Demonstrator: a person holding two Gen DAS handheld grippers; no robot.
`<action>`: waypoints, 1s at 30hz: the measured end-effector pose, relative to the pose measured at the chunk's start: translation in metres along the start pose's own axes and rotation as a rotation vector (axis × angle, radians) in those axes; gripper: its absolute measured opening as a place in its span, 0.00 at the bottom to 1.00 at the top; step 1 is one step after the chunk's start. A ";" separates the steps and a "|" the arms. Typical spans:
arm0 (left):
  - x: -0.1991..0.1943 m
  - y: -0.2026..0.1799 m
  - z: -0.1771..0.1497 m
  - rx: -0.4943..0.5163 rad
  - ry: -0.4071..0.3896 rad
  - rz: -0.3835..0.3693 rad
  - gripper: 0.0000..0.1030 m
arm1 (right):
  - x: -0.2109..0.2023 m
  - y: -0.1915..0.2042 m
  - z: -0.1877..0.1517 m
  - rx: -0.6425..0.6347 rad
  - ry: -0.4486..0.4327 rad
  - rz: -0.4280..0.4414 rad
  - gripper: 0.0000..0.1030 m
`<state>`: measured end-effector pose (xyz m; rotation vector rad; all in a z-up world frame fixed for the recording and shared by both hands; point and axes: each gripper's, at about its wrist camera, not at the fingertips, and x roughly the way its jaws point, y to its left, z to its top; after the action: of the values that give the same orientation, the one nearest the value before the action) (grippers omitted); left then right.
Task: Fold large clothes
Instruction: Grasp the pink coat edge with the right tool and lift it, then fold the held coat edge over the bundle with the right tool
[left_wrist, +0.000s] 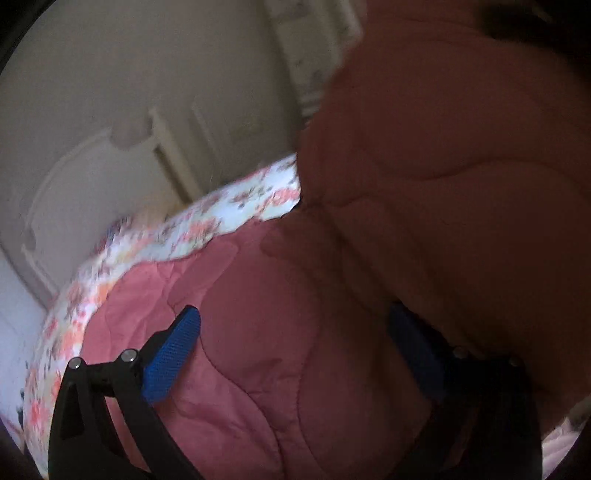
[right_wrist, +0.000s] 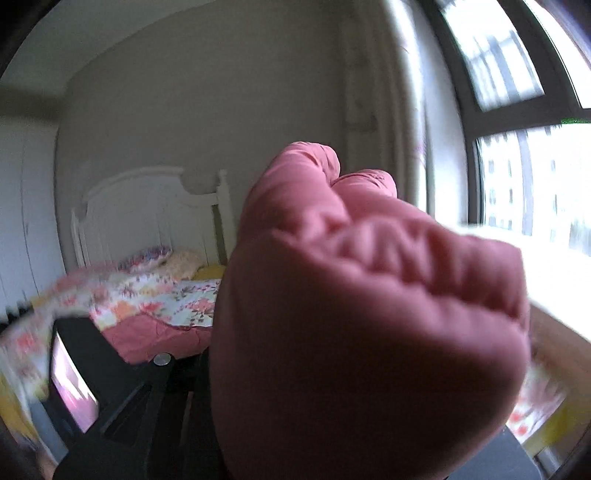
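A large pink quilted garment (left_wrist: 266, 332) lies on the floral bed cover (left_wrist: 207, 229); part of it hangs lifted at the right of the left wrist view (left_wrist: 461, 166). My left gripper (left_wrist: 295, 325) is open just above the pink fabric, its blue pads (left_wrist: 173, 354) spread wide, the right one in shadow under the raised fabric. In the right wrist view a thick bunch of the pink garment (right_wrist: 369, 314) fills the middle and hides my right gripper's fingertips; the gripper (right_wrist: 295, 369) is shut on it and holds it raised above the bed.
A white headboard (right_wrist: 147, 206) and pillows (right_wrist: 155, 256) stand at the far end of the bed. A window (right_wrist: 517, 147) is on the right, a white wardrobe (right_wrist: 26, 206) on the left. The views are motion-blurred.
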<state>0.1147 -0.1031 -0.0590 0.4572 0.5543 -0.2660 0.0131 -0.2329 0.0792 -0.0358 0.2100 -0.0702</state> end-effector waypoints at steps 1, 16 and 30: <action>-0.008 0.013 0.000 -0.023 -0.005 -0.043 0.97 | -0.002 0.016 0.003 -0.064 -0.010 -0.020 0.30; -0.120 0.298 -0.089 -0.598 -0.133 0.148 0.98 | 0.048 0.295 -0.145 -1.164 0.036 -0.009 0.51; 0.008 0.182 0.038 -0.078 0.050 -0.171 0.98 | 0.075 0.293 -0.131 -1.133 0.036 -0.021 0.52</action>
<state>0.2040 0.0355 0.0283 0.3414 0.6512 -0.3956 0.0784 0.0503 -0.0768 -1.1656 0.2629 0.0348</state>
